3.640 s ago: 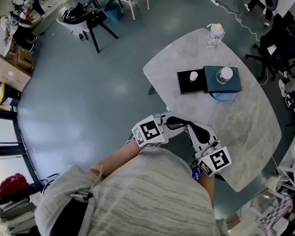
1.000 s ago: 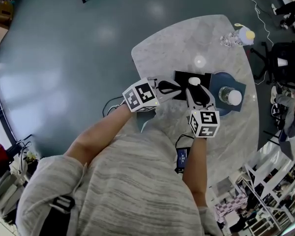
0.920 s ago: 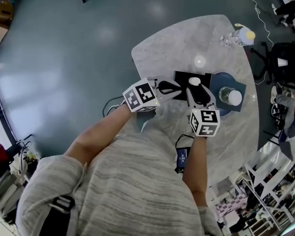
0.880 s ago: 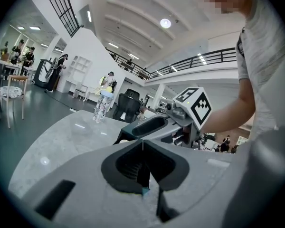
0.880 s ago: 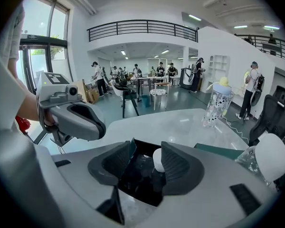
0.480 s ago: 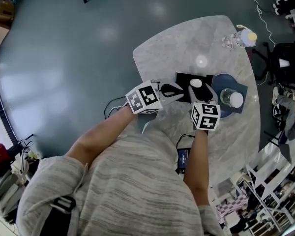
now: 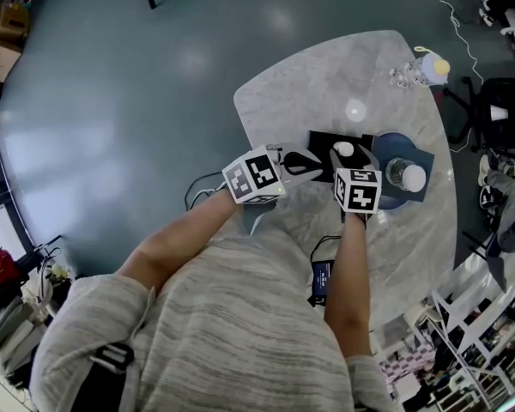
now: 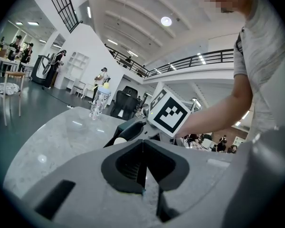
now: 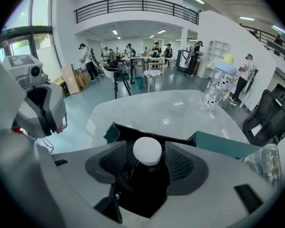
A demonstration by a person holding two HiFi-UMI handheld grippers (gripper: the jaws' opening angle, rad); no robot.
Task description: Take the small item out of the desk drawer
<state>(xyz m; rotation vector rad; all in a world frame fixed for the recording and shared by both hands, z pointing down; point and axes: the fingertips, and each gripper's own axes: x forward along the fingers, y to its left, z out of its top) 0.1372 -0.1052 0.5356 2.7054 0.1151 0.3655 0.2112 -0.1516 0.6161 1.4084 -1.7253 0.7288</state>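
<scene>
In the head view, my left gripper [image 7: 316, 163] sits just beside the open black desk drawer [image 7: 323, 142] on the pale marble oval table [image 7: 326, 75]. My right gripper [image 7: 348, 155] points down over the small white rounded item [image 7: 344, 149] in that drawer.

In the left gripper view, my left jaws are pressed together with nothing between them.

In the right gripper view, my right jaws have just been opening. They stand wide, with the white item [image 9: 147, 151] between the pads and not pinched.

You've no readable text, brand or number here; only square coded markers on the left gripper [image 7: 314, 163] and right gripper [image 7: 347, 154] cubes.
</scene>
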